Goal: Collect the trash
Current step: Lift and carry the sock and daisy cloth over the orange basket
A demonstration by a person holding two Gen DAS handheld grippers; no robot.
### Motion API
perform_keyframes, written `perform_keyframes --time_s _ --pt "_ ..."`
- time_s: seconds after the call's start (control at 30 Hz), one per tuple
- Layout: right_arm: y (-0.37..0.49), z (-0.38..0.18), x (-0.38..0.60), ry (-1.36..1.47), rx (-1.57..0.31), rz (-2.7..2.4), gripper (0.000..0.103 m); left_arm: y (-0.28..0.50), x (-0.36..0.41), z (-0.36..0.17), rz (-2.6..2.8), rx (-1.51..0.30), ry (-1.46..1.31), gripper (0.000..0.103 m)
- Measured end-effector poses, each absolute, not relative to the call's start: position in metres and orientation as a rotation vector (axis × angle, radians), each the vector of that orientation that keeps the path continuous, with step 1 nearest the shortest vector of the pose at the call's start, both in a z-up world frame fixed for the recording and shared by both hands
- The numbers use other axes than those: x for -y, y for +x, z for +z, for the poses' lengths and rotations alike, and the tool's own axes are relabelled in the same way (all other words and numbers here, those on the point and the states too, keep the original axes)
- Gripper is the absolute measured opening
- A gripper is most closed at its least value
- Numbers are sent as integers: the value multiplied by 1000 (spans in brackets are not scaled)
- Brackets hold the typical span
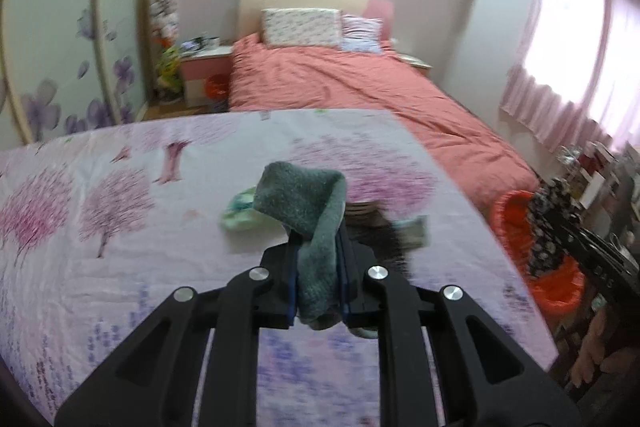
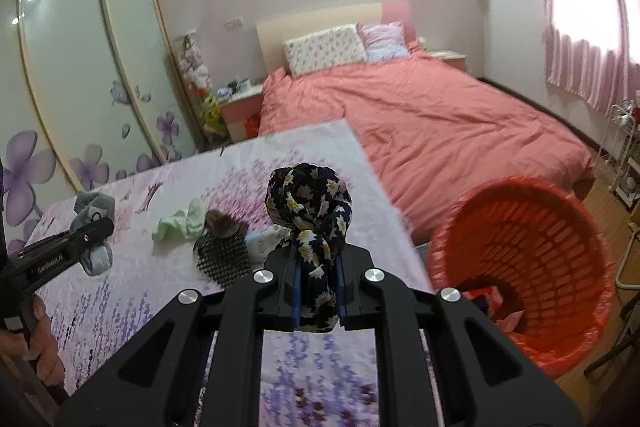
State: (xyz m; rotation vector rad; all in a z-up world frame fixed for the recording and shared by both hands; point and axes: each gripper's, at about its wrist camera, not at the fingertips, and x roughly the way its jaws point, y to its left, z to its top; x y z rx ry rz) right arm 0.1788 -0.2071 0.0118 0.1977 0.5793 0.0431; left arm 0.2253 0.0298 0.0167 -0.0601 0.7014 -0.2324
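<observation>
My left gripper point(image 1: 319, 259) is shut on a grey-green sock point(image 1: 308, 203), which droops over its tips, held above the flower-print table point(image 1: 120, 227). In the right wrist view the left gripper point(image 2: 100, 227) shows at the far left with that sock point(image 2: 94, 207). My right gripper point(image 2: 318, 279) is shut on a bunched dark floral cloth point(image 2: 310, 203). Just to its right stands an orange basket point(image 2: 552, 239) with a red liner; some scraps point(image 2: 494, 303) lie in its bottom. From the left wrist view the floral cloth point(image 1: 546, 223) hangs by the basket point(image 1: 512, 223).
On the table lie a pale green cloth point(image 2: 180, 223), a black mesh piece point(image 2: 224, 259) with a brown lump point(image 2: 222, 223) on it, and a light wrapper point(image 2: 262, 241). A bed with a coral cover point(image 2: 420, 119) lies behind. A hand point(image 2: 44, 351) holds the left tool.
</observation>
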Motion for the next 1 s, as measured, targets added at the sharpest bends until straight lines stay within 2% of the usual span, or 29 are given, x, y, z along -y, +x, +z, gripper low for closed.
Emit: perform_keyframes --time_s 0.53,1.0 --pt "134 36 297 250 -407 -178 13 204 127 38 -548 -661 15 17" --pt "134 13 364 356 -390 -284 13 221 247 6 -719 -702 91 17"
